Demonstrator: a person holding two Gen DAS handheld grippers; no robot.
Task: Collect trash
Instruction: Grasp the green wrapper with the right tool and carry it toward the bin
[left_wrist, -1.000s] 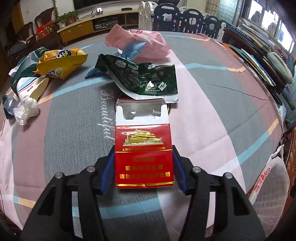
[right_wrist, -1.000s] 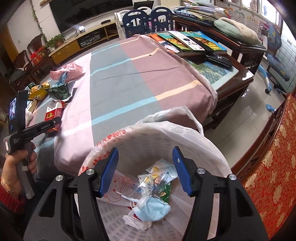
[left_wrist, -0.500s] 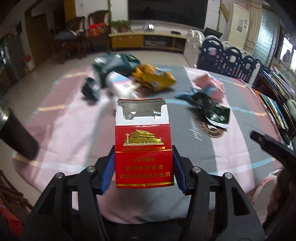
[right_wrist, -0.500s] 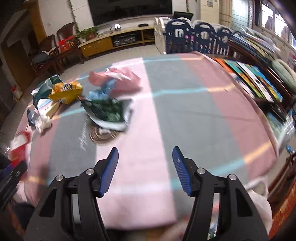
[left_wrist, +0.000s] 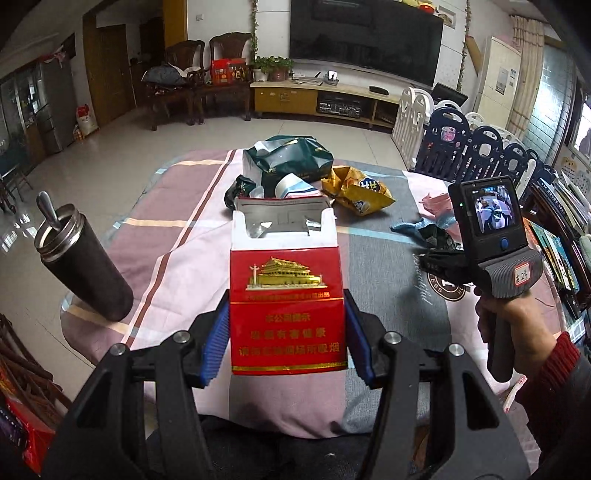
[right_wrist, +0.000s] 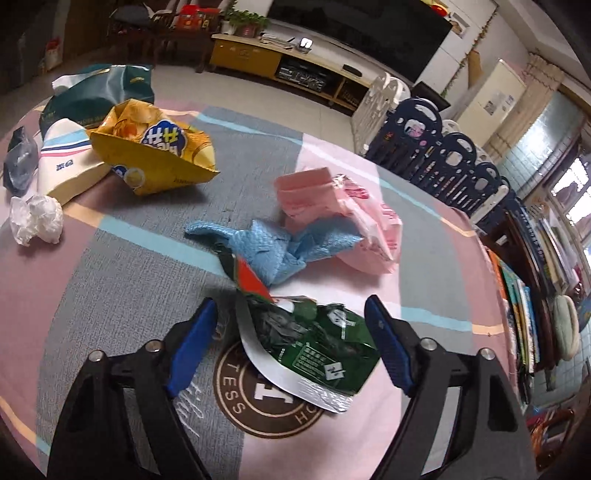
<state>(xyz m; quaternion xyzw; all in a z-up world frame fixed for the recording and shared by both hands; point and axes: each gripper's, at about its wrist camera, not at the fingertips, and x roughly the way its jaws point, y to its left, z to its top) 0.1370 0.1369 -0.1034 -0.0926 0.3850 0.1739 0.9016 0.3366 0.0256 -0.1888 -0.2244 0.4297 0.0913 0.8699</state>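
My left gripper (left_wrist: 286, 341) clamps the light, crushable cigarette pack (left_wrist: 286, 295); my right gripper (right_wrist: 291, 343) gapes around the limp, crinkly green wrapper (right_wrist: 314, 341), best pinched mid-fold.

Both wrist views look forward across the table (left_wrist: 373, 280), sharing the yellow bag (right_wrist: 159, 155).
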